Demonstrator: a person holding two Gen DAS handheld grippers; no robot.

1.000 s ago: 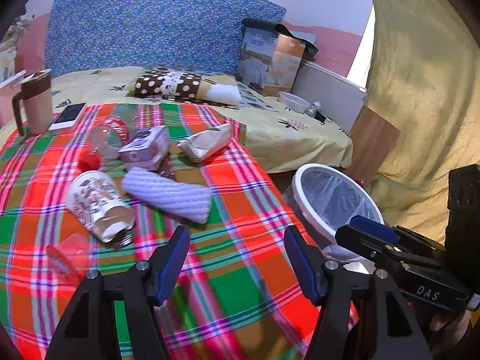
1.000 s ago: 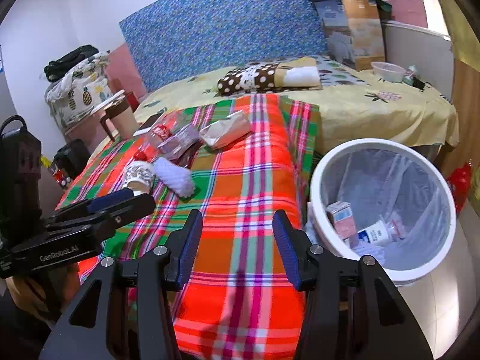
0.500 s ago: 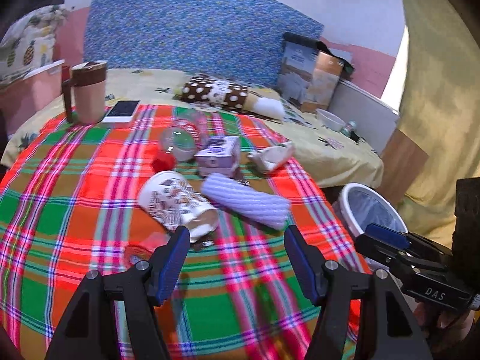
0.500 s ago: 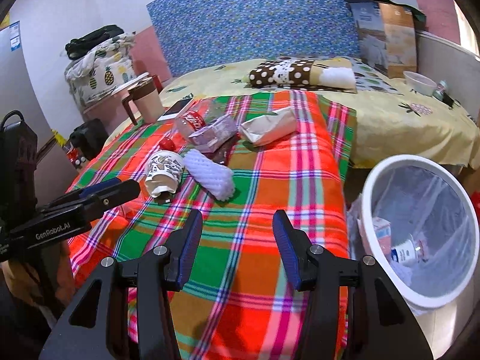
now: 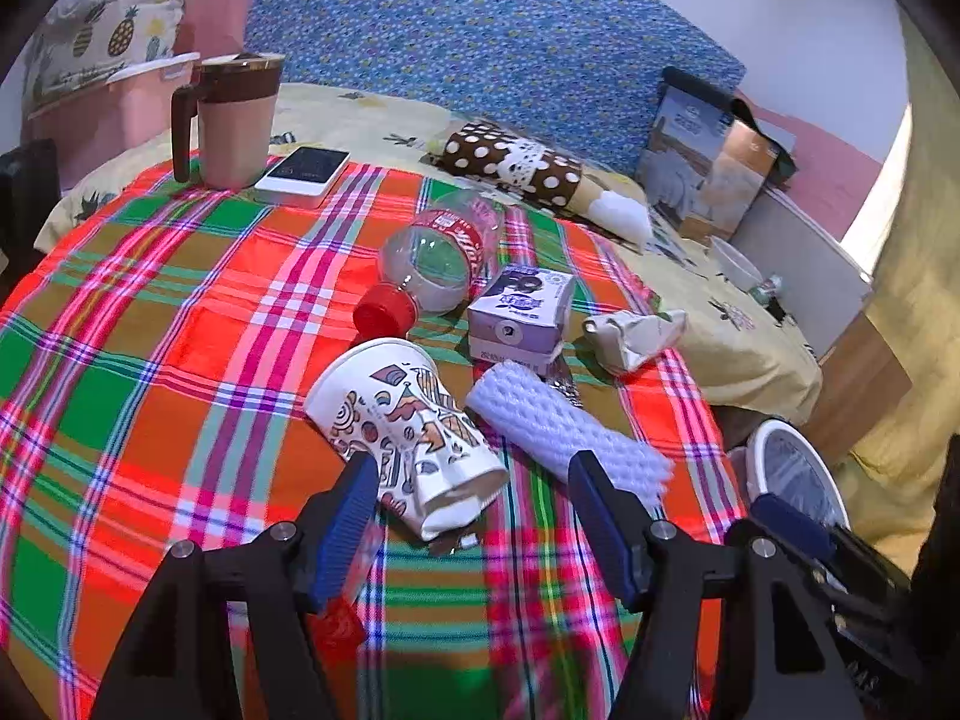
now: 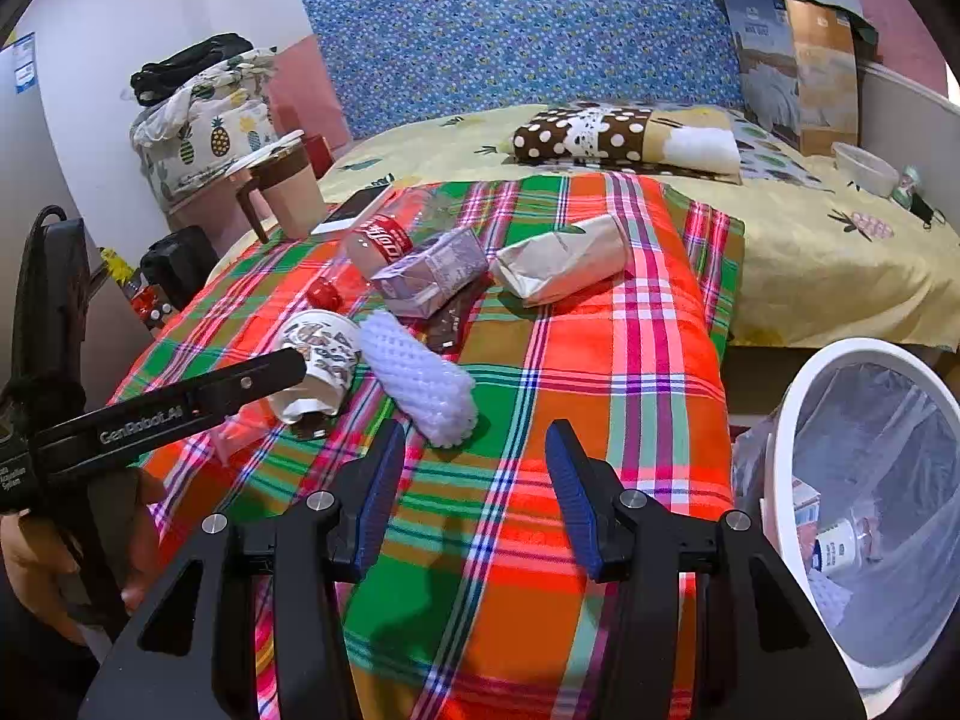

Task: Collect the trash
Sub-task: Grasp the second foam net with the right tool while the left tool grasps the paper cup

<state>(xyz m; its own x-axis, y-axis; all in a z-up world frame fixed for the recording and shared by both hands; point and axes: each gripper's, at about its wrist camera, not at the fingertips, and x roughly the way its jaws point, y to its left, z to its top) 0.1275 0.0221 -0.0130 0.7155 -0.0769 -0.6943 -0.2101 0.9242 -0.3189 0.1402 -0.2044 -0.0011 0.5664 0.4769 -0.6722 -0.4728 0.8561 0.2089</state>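
Both the left tongs (image 5: 474,519) and the right tongs (image 6: 471,492) are standing wide and gripping nothing, the left framing the mouth end of the printed paper cup (image 5: 408,429) that is lying on its side on the plaid blanket (image 5: 150,360). Collecting is looking barely begun: a few cartons are sitting in the white bin (image 6: 798,396) beside the bed, while the cup, foam sleeve (image 5: 564,429), bottle (image 5: 438,258), purple carton (image 5: 522,315) and crumpled bag (image 5: 636,336) are waiting, bunched together.

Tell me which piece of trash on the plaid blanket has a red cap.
The clear plastic bottle lying on its side with a red label; the printed paper cup and purple carton have no cap.
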